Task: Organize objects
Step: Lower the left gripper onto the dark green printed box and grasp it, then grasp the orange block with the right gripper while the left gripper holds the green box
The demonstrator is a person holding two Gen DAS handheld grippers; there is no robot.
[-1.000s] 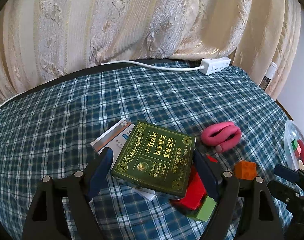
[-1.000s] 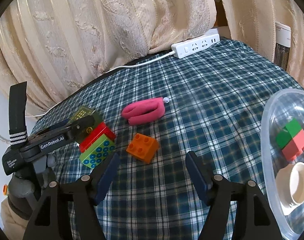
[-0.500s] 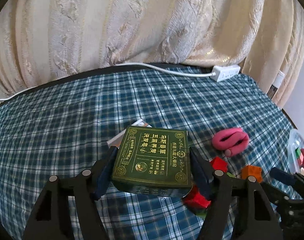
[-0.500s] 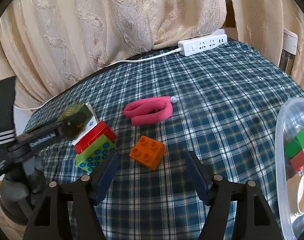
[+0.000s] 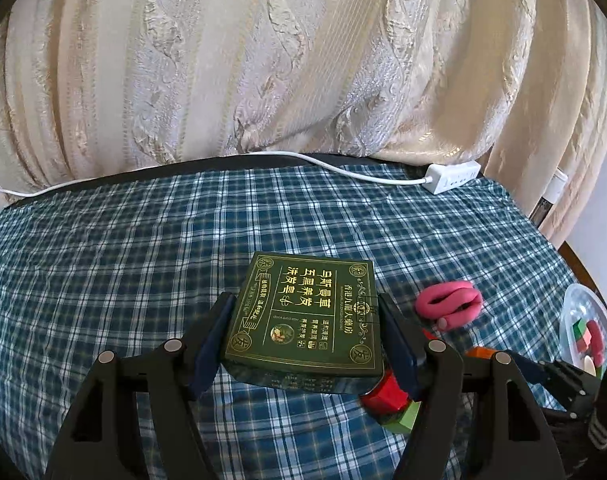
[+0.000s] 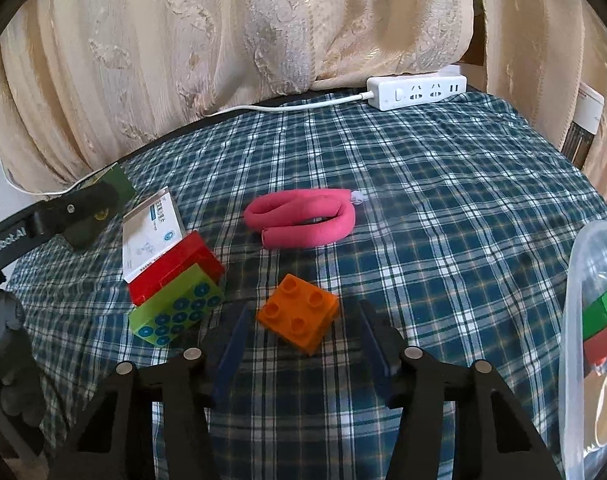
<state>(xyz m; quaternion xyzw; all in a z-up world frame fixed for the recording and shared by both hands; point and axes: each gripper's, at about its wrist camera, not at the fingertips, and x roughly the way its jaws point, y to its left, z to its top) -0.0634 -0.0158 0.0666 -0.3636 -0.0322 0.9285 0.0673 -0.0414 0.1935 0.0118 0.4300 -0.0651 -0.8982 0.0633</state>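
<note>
Clamping the green box (image 5: 307,316) by its two side edges, the left gripper (image 5: 305,340) holds it lifted off the plaid cloth (image 5: 123,280); the box is flat, glossy card with gold print; in the right wrist view a white box (image 6: 151,232) lies on the cloth, leaning on a red block (image 6: 175,268) beside a lime block (image 6: 175,312) with blue dots; a soft pink band (image 6: 303,220), folded in a loop, lies further back; the right gripper (image 6: 303,340) has just been narrowing, its blue pads half open either side of the studded orange brick (image 6: 299,312), not touching it; a clear plastic tub (image 6: 579,320) at the right edge holds small blocks.
</note>
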